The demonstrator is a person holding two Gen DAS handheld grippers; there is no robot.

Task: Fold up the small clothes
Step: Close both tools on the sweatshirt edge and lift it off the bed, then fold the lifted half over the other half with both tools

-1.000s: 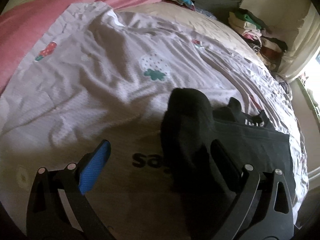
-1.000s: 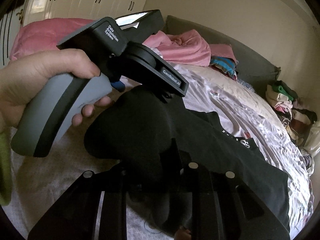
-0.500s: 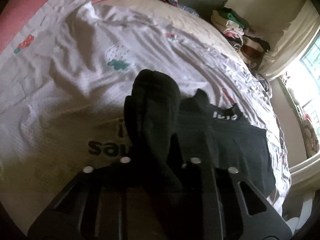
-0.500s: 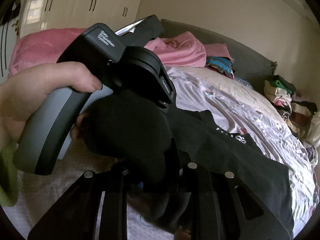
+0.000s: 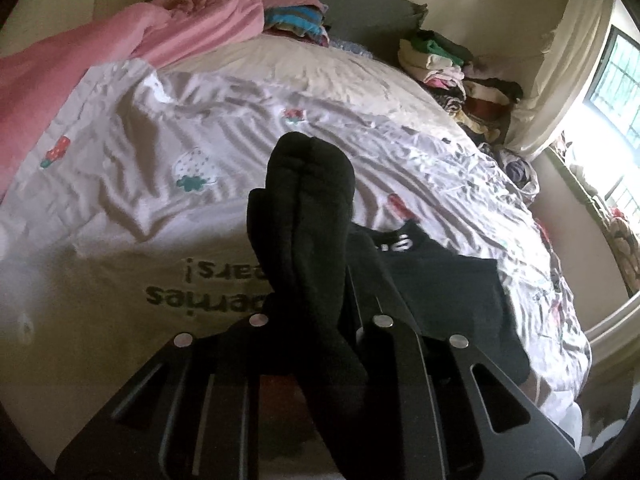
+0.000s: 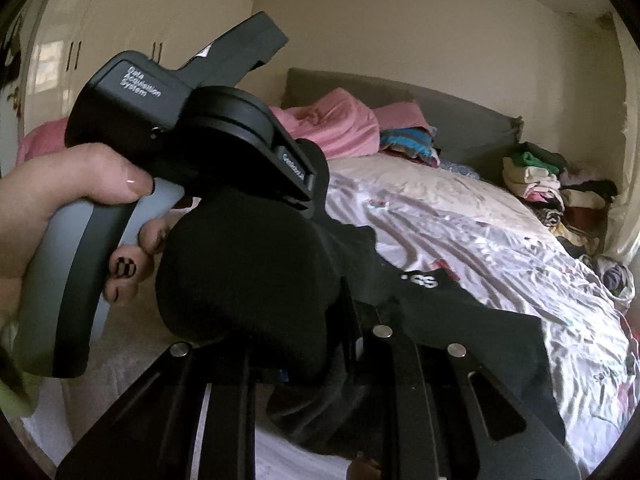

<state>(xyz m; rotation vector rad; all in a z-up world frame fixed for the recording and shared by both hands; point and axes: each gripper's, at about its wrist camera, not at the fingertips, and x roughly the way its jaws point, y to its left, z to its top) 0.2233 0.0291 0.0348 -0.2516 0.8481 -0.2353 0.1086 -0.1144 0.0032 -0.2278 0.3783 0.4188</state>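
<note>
A black sock point(image 5: 308, 184) sticks up thick and doubled between the jaws of my left gripper point(image 5: 316, 280), which is shut on it; whether it is one sock or a pair I cannot tell. In the right wrist view the same black sock point(image 6: 240, 264) bulges in front of my right gripper point(image 6: 304, 312), also shut on it. A hand point(image 6: 52, 200) holds the left gripper's grey handle point(image 6: 72, 264) right beside it. The fingertips of both grippers are hidden by the fabric. A black shirt point(image 5: 448, 292) with white lettering lies flat on the bed below and to the right.
The bed carries a white strawberry-print blanket point(image 5: 160, 148) with dark lettering. A pink duvet point(image 5: 132, 44) and striped clothes point(image 5: 294, 22) lie at its head. A pile of folded clothes point(image 5: 448, 64) sits at the far right corner, near a window point(image 5: 616, 80). White wardrobes point(image 6: 132, 32) stand behind.
My left gripper's jaws went from wide open to shut on the black sock. Both grippers then rose with it, away from the blanket, and the left device came closer to the right camera.
</note>
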